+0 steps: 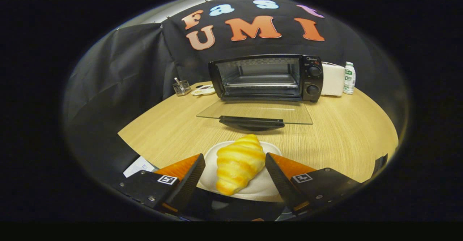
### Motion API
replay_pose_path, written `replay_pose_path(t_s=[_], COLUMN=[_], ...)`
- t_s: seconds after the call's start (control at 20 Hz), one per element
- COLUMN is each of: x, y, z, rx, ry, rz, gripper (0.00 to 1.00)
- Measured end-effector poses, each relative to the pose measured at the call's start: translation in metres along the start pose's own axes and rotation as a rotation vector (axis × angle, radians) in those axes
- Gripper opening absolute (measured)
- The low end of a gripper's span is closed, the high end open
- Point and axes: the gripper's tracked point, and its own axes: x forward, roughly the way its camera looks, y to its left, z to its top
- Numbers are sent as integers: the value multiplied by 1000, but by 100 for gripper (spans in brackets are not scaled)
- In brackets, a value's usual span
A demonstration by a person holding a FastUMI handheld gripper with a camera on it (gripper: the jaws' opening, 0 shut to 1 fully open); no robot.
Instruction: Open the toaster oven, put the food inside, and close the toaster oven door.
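With the toaster oven (266,77) already standing open at the far side of the tabletop (343,132), its glass door (255,113) lying flat toward the near side, the first step looks done — now it's the food's turn. The gripper (235,166) sits low over the white plate (262,185), jaws apart and straddling the croissant (238,163), one finger on its left flank and one on its right, neither clearly pressing on it yet. So this reads as the pick-up: the next move calls for squeezing gently on the pastry, since it looks soft and could crush or slip, then lifting it clear of the plate.

After that comes the carry — up and over the lowered door and its dark handle (252,122), which lies squarely between plate and oven cavity, so the croissant must travel high enough to clear it.

Off to the far left, a small wire holder (181,87) and a flat white object beside it stand well apart from the route. To the oven's right, a white appliance (332,79) and a small bottle (349,78) sit clear as well.
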Motion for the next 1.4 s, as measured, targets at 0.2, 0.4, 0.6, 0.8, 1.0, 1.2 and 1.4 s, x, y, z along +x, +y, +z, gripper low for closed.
replay_pose_path(t_s=[0.2,0.4,0.6,0.8,1.0,1.2,1.4], x=[7,10,12,8,0,-7,-7], y=[-1,-2,-2,-20,-18,-7,5], z=[-17,-21,-23,-22,-16,6,35], rx=[25,-18,-29,-17,-19,21,117], ry=[53,47,61,61,38,-27,-97], rz=[-26,-50,-43,-55,-6,70,158], gripper=[99,98,80,69,67,67,67])
